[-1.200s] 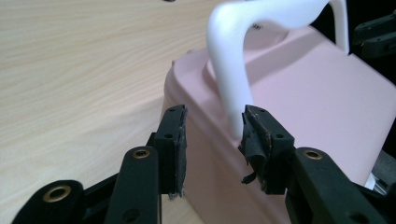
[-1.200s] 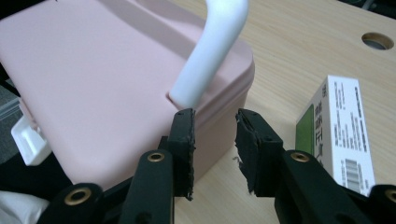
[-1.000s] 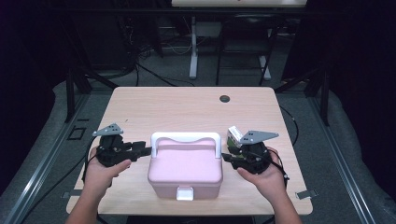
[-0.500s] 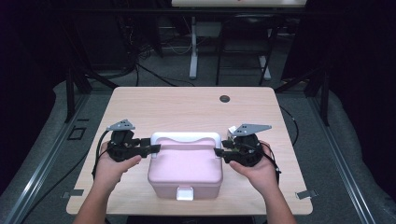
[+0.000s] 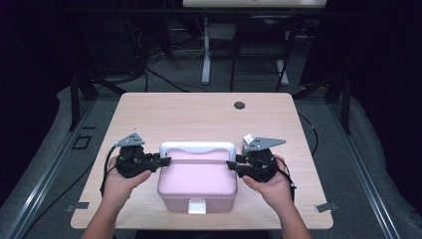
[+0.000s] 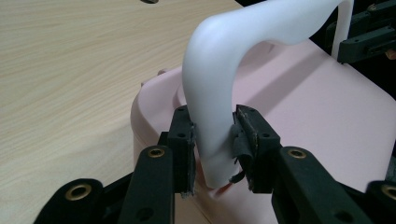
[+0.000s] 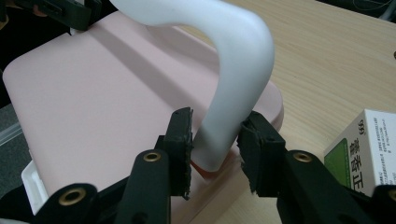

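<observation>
Box: you've got a pale pink rounded plastic box with a closed lid (image 5: 197, 181) sitting at the near middle of the light wooden table (image 5: 199, 117), between your two hands.
Long axis: from the high view it's close to square, so I can't really call a long axis; the white clasp (image 5: 197, 206) faces you at the near edge.
Handle: the white arched plastic handle (image 5: 197, 147) runs left to right across the far part of the lid and stands up off it in both gripper views.
Left gripper: your left gripper (image 6: 212, 140) is clamped onto the left leg of the handle, low down near where it meets the box, both pads touching.
Right gripper: your right gripper (image 7: 215, 144) straddles the right leg of the handle at the same low spot; its jaws sit right at the leg, but I can't tell if they're squeezing it.
Contents: lid's down, so what's inside is hidden.
Nearby: a small white and green printed carton (image 7: 362, 147) stands just beside the right gripper; a dark round spot (image 5: 239, 105) sits at the far side of the table, well apart.
</observation>
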Tool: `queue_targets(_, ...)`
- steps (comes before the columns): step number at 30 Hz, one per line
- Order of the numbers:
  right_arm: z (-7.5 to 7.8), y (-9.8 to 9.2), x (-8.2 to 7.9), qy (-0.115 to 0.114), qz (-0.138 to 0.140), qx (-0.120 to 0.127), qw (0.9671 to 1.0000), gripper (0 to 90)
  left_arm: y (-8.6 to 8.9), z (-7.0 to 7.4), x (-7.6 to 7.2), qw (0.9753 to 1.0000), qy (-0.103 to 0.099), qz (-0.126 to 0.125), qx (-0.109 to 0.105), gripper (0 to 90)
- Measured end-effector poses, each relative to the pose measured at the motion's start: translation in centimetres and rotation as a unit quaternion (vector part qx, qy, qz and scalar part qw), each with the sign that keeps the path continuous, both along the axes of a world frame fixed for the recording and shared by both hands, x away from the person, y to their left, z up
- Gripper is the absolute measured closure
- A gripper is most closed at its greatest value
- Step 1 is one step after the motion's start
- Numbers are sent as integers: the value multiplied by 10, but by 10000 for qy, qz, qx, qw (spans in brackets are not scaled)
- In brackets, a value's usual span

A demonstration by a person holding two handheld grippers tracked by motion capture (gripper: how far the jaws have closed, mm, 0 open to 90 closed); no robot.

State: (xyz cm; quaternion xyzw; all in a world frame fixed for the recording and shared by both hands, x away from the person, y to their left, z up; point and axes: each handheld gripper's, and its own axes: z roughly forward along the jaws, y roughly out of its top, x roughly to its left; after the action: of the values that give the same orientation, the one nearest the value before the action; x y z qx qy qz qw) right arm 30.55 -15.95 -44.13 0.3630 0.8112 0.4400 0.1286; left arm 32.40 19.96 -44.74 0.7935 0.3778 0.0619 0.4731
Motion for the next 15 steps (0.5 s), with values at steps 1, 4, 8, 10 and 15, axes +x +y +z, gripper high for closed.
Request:
queue_targets(1,0,0,0,-5,5,14,10000,675,0,0,-1,10000,6,-5,-24,707)
queue_targets(4,-1,0,-1,3,36,79,10000,708,2,-1,-3,9999,23,-45,-132,735)
queue_targets(8,-1,-1,-3,20,87,107,9999,721,2,0,-6,9999,18,-133,-62,740)
queue_targets(10,-1,0,-4,-25,70,96,9999,723,3,1,-7,9998,26,-160,-63,741)
queue_targets(15,1,-1,-6,-14,95,184,9998,732,5,2,-8,9998,11,-165,-111,741)
